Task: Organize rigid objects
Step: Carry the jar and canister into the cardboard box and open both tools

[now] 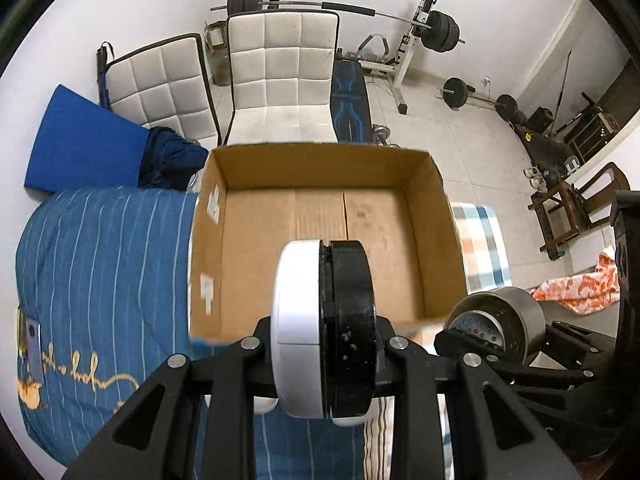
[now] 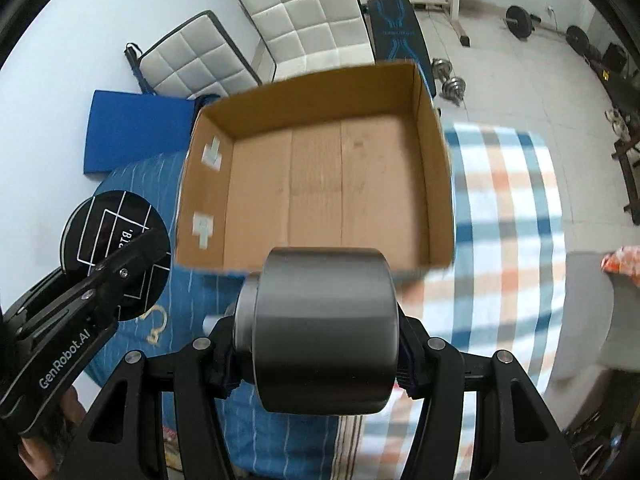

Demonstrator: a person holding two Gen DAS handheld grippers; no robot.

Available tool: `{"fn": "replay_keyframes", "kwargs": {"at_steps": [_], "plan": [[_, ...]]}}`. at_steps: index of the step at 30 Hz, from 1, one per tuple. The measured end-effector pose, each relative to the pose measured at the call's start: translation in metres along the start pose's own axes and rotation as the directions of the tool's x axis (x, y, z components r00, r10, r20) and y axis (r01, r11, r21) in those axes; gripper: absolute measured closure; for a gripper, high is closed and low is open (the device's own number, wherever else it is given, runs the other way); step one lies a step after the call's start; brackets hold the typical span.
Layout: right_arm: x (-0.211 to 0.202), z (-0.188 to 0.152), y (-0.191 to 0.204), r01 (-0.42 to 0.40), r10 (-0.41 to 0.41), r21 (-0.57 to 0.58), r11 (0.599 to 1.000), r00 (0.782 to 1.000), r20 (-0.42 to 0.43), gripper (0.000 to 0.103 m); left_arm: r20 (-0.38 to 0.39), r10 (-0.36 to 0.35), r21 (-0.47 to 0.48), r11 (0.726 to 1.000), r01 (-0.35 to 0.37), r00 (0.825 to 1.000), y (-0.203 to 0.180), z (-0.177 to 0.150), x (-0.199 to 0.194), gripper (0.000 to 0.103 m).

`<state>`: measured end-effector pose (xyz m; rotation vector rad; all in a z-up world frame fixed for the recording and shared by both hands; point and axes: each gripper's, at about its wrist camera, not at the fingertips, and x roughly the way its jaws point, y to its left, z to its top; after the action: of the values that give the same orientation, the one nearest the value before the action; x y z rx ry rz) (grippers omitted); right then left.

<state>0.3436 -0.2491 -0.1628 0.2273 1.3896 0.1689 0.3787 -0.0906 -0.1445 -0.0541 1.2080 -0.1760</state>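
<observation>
An open, empty cardboard box sits on a bed. My left gripper is shut on a round black-and-white disc-shaped object, held on edge just before the box's near wall; the disc also shows at the left of the right wrist view. My right gripper is shut on a grey metal cylinder, held on its side in front of the box's near edge; the cylinder also shows at the right of the left wrist view.
Blue striped bedding lies left of the box, a checked blanket to the right. Two white quilted chairs, a blue mat, a weight bench with barbells and an orange cloth stand beyond.
</observation>
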Motion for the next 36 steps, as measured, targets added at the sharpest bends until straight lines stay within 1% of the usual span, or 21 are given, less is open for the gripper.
{"fn": "replay_keyframes", "kwargs": {"at_steps": [3,6,10,14,17,20,21,23,27,31,36], "plan": [[0.013,0.038,0.001,0.02,-0.02,-0.007,1.0,1.0,-0.003,0.042,-0.021,-0.002,0.001,1.0,0.002,1.0,0.0,0.02,0.019,0.079],[0.029,0.06,0.0,0.041,-0.041,-0.01,0.999,0.999,-0.01,0.042,-0.059,-0.015,-0.012,1.0,0.014,0.998,0.003,0.039,0.043,0.079],[0.063,0.094,-0.005,0.078,-0.078,-0.014,0.997,0.996,-0.03,0.042,-0.123,-0.047,-0.035,0.998,0.043,0.991,0.006,0.063,0.08,0.079],[0.099,0.121,-0.012,0.112,-0.113,-0.018,0.994,0.992,-0.053,0.042,-0.198,-0.092,-0.081,0.994,0.077,0.976,0.012,0.084,0.122,0.079],[0.126,0.137,-0.016,0.126,-0.128,-0.021,0.992,0.989,-0.072,0.042,-0.247,-0.108,-0.107,0.991,0.084,0.963,0.016,0.096,0.154,0.079],[0.151,0.151,-0.021,0.13,-0.131,-0.013,0.991,0.988,-0.086,0.042,-0.303,-0.113,-0.11,0.99,0.083,0.946,0.017,0.104,0.188,0.079],[0.158,0.155,-0.022,0.133,-0.134,-0.013,0.991,0.987,-0.089,0.042,-0.317,-0.126,-0.122,0.988,0.091,0.94,0.018,0.106,0.199,0.079],[0.173,0.164,-0.025,0.144,-0.145,-0.013,0.989,0.985,-0.097,0.042,-0.346,-0.128,-0.141,0.986,0.084,0.93,0.021,0.109,0.216,0.079],[0.193,0.175,-0.027,0.168,-0.171,-0.029,0.985,0.979,-0.114,0.042,-0.364,-0.111,-0.137,0.988,0.065,0.925,0.021,0.114,0.233,0.079],[0.208,0.183,-0.031,0.193,-0.197,-0.041,0.98,0.971,-0.133,0.042,-0.374,-0.104,-0.131,0.99,0.058,0.922,0.019,0.118,0.239,0.079],[0.218,0.19,-0.034,0.196,-0.201,-0.047,0.979,0.969,-0.144,0.042,-0.389,-0.109,-0.132,0.989,0.062,0.915,0.018,0.121,0.247,0.078]]}}
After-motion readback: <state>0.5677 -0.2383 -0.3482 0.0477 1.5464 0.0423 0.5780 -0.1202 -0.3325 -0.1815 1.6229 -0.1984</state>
